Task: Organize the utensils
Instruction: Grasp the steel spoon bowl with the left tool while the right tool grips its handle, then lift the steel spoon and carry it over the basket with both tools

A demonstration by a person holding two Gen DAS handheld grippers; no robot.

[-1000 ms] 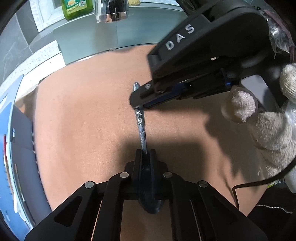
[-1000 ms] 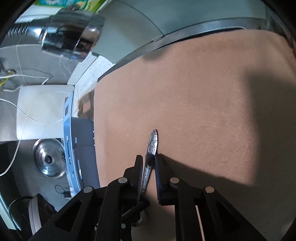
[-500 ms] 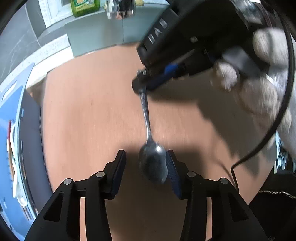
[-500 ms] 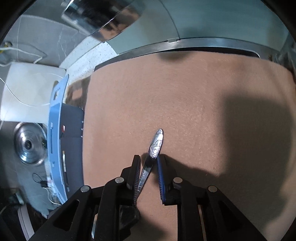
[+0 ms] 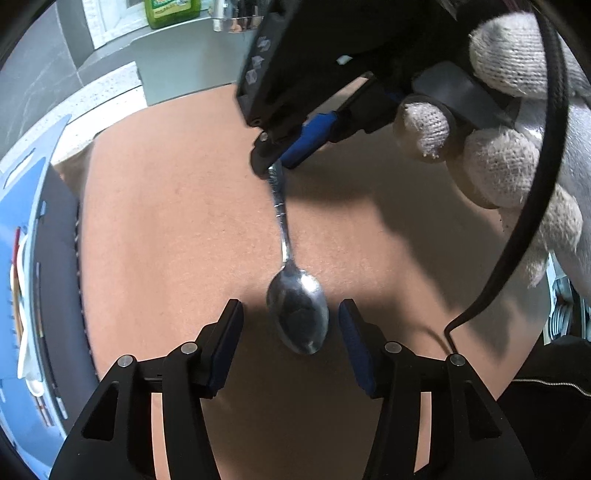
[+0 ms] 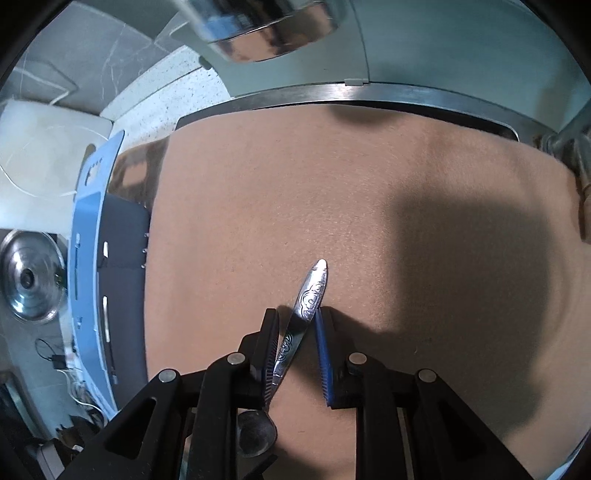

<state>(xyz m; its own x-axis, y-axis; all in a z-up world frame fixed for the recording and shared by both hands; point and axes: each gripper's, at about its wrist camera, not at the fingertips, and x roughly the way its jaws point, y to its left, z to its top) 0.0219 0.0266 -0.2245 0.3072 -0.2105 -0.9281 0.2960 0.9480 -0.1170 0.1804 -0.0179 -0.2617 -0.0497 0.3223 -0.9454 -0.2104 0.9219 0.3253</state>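
A silver spoon [image 5: 297, 314] with an embossed handle hangs over the brown mat [image 5: 166, 221]. My right gripper [image 5: 271, 162], held by a hand in a white glove [image 5: 517, 166], is shut on the handle end. In the right wrist view the handle [image 6: 312, 291] crosses slantwise between that gripper's [image 6: 298, 314] pads, and the bowl shows below. My left gripper [image 5: 290, 306] is opening its jaws. The spoon's bowl lies between its fingers, with a gap on both sides.
A blue utensil tray [image 5: 22, 258] with slots stands along the mat's left edge and also shows in the right wrist view [image 6: 92, 240]. A chrome faucet [image 6: 266, 29] hangs at the back, near a green bottle [image 5: 170, 11]. A black cable [image 5: 517, 240] trails at right.
My left gripper was shut on the spoon's bowl end and has let go, its jaws now wide apart. The right gripper keeps the handle and has rolled and shifted a little.
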